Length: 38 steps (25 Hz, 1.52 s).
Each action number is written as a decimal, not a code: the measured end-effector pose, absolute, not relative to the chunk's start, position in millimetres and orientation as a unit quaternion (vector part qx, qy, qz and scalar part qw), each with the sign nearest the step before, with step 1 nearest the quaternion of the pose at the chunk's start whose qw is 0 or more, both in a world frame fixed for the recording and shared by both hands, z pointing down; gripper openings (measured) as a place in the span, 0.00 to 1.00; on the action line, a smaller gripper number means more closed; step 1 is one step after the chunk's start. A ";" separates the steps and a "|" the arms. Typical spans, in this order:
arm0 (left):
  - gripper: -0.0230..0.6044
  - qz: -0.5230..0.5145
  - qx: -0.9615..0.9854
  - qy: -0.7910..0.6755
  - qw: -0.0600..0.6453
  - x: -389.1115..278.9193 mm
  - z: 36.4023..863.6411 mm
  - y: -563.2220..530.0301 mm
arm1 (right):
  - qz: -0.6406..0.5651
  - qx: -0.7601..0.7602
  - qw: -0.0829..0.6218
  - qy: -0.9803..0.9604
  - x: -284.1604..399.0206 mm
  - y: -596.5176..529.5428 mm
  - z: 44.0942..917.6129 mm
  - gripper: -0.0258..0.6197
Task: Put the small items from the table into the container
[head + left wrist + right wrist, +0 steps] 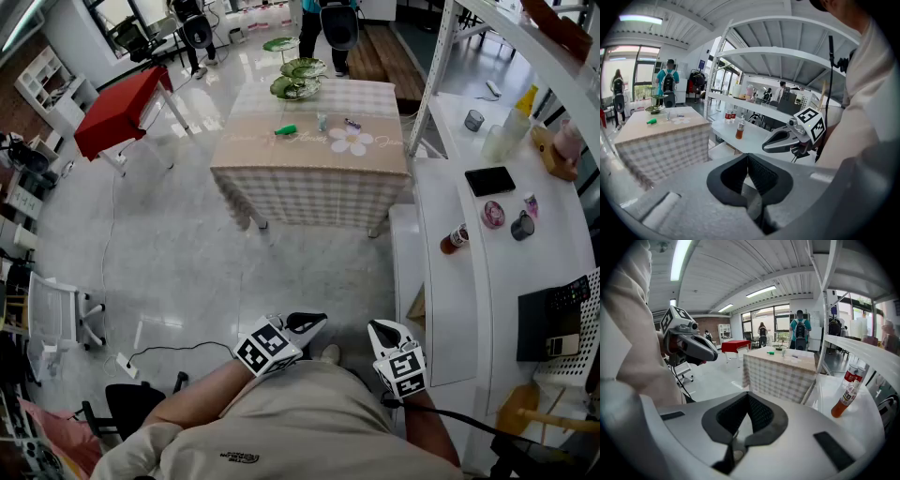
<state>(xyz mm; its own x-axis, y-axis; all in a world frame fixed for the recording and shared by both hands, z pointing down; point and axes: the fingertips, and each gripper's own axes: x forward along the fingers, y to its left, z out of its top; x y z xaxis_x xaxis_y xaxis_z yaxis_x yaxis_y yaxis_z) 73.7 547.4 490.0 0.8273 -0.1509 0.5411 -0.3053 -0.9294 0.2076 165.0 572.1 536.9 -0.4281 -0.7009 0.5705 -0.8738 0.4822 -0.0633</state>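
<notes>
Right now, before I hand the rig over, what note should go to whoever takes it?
Left gripper: shut, empty, held close to the person's body.
Right gripper: shut, empty, beside it.
Things: the checked-cloth table stands across open floor, well ahead of both grippers. On it lie a green item, a small clear item and a small dark item; green dishes sit at its far edge.
Done: nothing picked up.
Left: walk over, identify the container, load all three.
</notes>
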 end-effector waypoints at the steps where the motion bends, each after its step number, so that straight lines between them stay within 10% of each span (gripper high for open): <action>1: 0.05 0.264 0.946 -0.122 0.146 72.2 489.9 541.2 | 0.177 0.477 0.243 -0.826 163.1 564.8 536.3 0.06; 38: 0.05 0.130 0.914 -0.312 0.224 -175.3 473.7 171.7 | -0.009 0.294 0.420 -0.858 -2.9 52.7 543.4 0.21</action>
<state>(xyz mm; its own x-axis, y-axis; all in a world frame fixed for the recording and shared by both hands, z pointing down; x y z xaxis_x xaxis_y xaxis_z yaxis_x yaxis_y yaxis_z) -175.3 171.7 473.7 0.7719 -0.5111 0.3779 -0.6280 -0.7053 0.3289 -2.9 52.7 543.4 -0.4738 -0.5120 0.7165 -0.4976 0.8269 0.2618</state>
